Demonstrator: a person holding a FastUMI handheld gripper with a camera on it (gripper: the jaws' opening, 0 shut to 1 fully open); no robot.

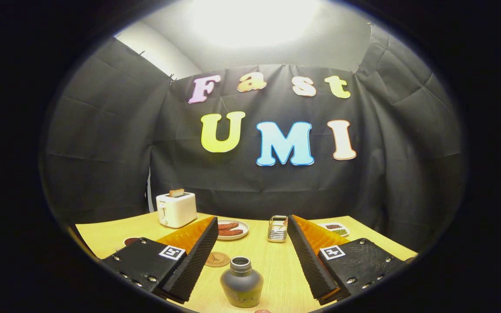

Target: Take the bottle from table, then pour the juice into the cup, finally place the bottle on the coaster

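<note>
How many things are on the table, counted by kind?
Bottles: 1, bottle between the open gripper fingers
Coasters: 1, coaster
Toasters: 1, toaster
Plates of food: 2, plate, small dish
Metal racks: 1, metal rack
Total: 6

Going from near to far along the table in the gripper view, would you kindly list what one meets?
Bottle between the open gripper fingers → coaster → metal holder and plate of sausages → toaster.

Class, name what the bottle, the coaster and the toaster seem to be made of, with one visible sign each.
Bottle, standing between the open gripper fingers: likely matte plastic or frosted glass; dull grey, no glare.
Coaster: probably wood or cork; flat tan disc.
Toaster: apparently glossy white plastic or enamelled metal; soft sheen.
</note>
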